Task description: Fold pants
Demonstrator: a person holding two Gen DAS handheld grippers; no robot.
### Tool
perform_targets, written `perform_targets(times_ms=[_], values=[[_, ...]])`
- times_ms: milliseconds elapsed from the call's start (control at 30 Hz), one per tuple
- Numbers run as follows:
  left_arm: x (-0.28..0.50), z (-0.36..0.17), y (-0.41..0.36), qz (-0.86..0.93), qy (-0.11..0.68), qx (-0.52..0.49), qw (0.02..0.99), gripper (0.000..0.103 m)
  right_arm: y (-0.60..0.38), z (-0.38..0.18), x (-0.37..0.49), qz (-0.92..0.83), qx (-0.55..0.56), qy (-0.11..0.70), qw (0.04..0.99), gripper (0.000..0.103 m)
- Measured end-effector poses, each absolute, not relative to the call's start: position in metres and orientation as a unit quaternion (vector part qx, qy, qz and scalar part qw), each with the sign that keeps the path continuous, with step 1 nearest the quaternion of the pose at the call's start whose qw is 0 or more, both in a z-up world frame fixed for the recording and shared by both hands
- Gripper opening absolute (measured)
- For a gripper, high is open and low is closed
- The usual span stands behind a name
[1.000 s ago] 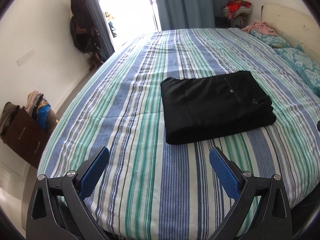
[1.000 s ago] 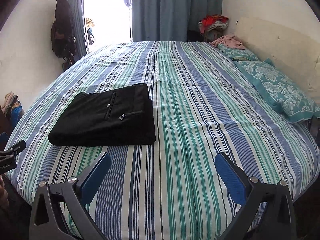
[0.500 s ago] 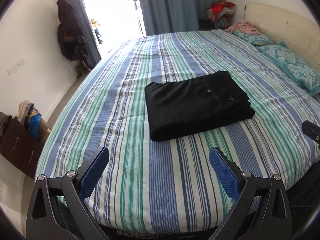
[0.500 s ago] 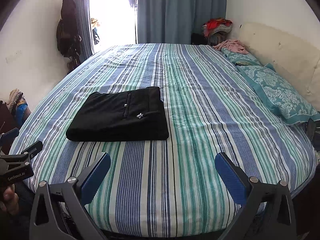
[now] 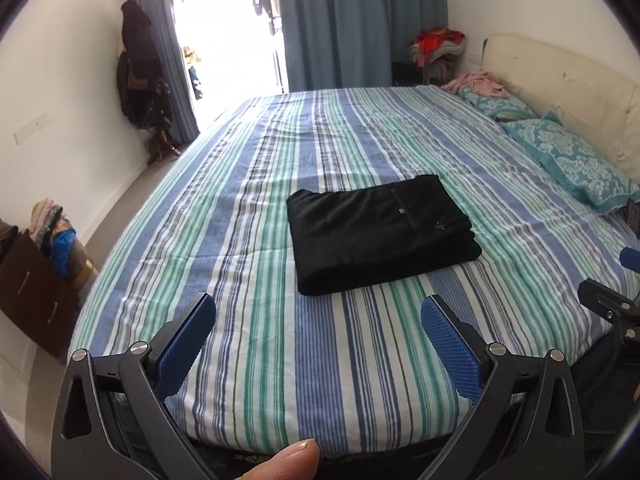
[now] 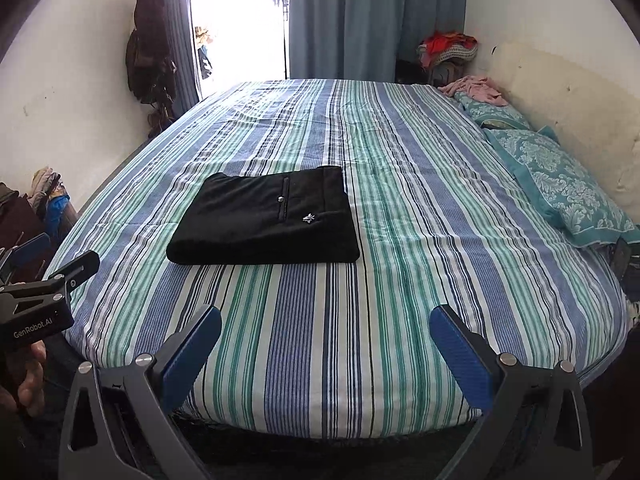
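Right wrist view: "GenRobot.AI" is read on the left gripper [image 6: 28, 256] at 9 o'clock. Folded black fabric pants [image 6: 264, 218] lie on the striped bedspread [image 6: 400, 208] at 11 o'clock. Right gripper [image 6: 325, 344] and left gripper jaws are held wide, empty.

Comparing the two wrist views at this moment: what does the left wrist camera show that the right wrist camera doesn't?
Only the left wrist view shows a fingertip at the bottom edge and the brown drawers by the wall. Only the right wrist view shows the left gripper's labelled body and the hand holding it. Both show the folded black pants lying on the striped bedspread, neither open gripper touching them, plus the pillows and curtain.
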State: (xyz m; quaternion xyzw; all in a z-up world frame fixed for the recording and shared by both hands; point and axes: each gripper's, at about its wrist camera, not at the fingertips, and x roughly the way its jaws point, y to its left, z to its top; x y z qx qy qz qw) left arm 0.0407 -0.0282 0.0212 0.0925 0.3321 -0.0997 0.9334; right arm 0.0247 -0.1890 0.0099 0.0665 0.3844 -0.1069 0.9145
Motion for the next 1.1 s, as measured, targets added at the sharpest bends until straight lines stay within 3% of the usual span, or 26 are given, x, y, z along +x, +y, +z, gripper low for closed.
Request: perform_targets(times_ms=[500,1100], values=[[0.032,0.010,-0.023,-0.077,0.433,0.064,0.896,0.102,-0.182,0.035,0.011,-0.125,0.044,0.369,0.920,0.103],[0.030,0.011,-0.024,-0.057,0.421,0.083,0.901,0.102,-0.183,0.028,0.017,-0.114,0.071,0.378,0.916,0.103]])
